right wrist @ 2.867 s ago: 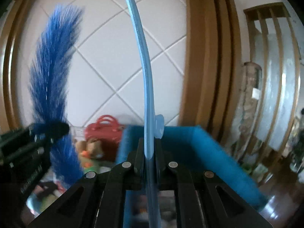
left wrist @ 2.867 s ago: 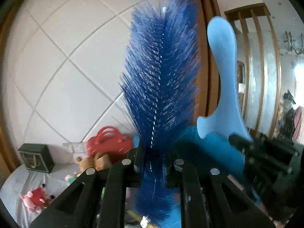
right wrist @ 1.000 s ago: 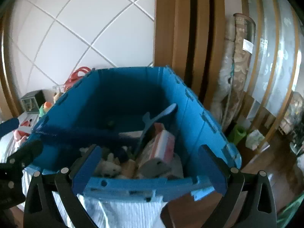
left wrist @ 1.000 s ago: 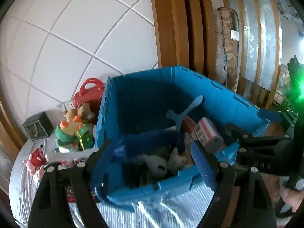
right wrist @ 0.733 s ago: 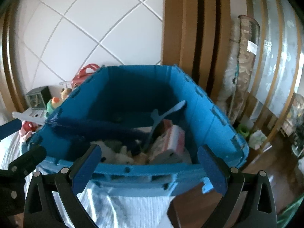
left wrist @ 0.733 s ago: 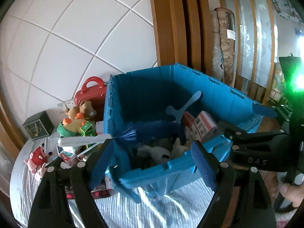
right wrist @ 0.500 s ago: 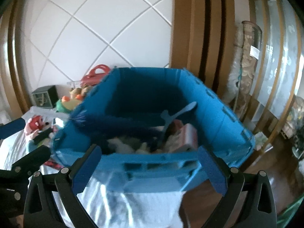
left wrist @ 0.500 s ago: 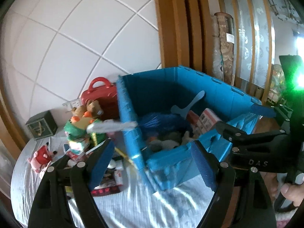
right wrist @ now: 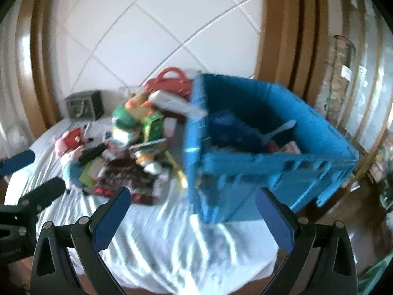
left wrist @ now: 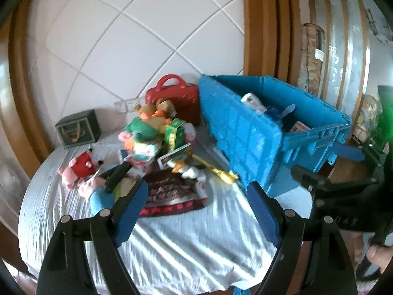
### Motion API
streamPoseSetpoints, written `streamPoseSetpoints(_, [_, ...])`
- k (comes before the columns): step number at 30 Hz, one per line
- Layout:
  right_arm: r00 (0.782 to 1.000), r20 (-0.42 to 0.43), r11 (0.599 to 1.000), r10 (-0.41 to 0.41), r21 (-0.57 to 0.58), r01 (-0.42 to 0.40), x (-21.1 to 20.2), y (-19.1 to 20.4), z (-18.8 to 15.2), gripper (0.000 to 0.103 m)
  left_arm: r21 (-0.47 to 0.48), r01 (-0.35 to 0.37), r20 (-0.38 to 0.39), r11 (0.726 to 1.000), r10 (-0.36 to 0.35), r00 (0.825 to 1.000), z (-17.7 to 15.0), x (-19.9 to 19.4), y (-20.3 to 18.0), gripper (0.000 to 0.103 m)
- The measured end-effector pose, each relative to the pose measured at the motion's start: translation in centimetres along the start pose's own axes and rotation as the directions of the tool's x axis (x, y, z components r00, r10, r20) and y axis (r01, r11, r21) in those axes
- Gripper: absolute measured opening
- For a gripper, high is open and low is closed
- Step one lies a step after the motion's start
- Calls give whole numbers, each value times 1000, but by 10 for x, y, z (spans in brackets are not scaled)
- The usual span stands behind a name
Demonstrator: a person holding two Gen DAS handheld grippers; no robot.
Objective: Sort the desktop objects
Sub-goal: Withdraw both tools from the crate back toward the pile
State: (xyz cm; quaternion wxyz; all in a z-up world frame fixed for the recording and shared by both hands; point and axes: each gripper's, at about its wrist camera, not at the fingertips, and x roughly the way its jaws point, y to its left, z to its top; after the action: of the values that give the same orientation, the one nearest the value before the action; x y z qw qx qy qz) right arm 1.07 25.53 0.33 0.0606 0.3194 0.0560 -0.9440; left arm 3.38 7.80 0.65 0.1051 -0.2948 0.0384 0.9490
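Both views have swung away from the blue crate (left wrist: pixel 245 132) since a second ago: it filled the centre then, and now it sits at about 2 o'clock in the left wrist view, while the pile of loose things on the white cloth (left wrist: pixel 186 241) has come to the middle. The blue brush and pale-blue scraper lie inside the crate, no longer held.

Left gripper (left wrist: pixel 196 211) stands wide open with nothing between its blue pads; right gripper (right wrist: pixel 194 218) is likewise spread and empty.

What the coming move turns on, as I judge it, is where the remaining clutter lies from each gripper. From the left gripper the pile (left wrist: pixel 157 137) is dead ahead at 12 to 11 o'clock, and the dark patterned packet (left wrist: pixel 172 191) lies just beyond the left pad at about 11 o'clock, flat on the cloth with its long side running roughly 9 to 3. From the right gripper the same heap (right wrist: pixel 137 132) sits off at 10 to 11 o'clock, with the crate's near corner (right wrist: pixel 196 172) straight ahead at 12. So the left hand is the nearer and better lined up for the next pick; the right would have to cross toward 10 o'clock, close by the left gripper's finger (right wrist: pixel 41 194) visible at 9 o'clock. A yellow toy (left wrist: pixel 216 169) lies slantwise beside the crate wall, pointing from 10 toward 4.
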Motion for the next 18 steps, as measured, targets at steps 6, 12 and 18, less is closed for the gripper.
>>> streamPoseSetpoints(6, [999, -39, 999, 28, -34, -29, 4, 47, -7, 103, -49, -6, -14, 999, 6, 1000, -15, -7, 41, 83])
streamPoseSetpoints(12, [995, -66, 995, 72, -71, -77, 24, 78, -6, 103, -108, -60, -53, 992, 55, 997, -27, 6, 82, 83])
streamPoseSetpoints(18, [980, -139, 984, 145, -86, -157, 77, 101, -7, 103, -155, -151, -147, 976, 128, 981, -36, 37, 125, 83])
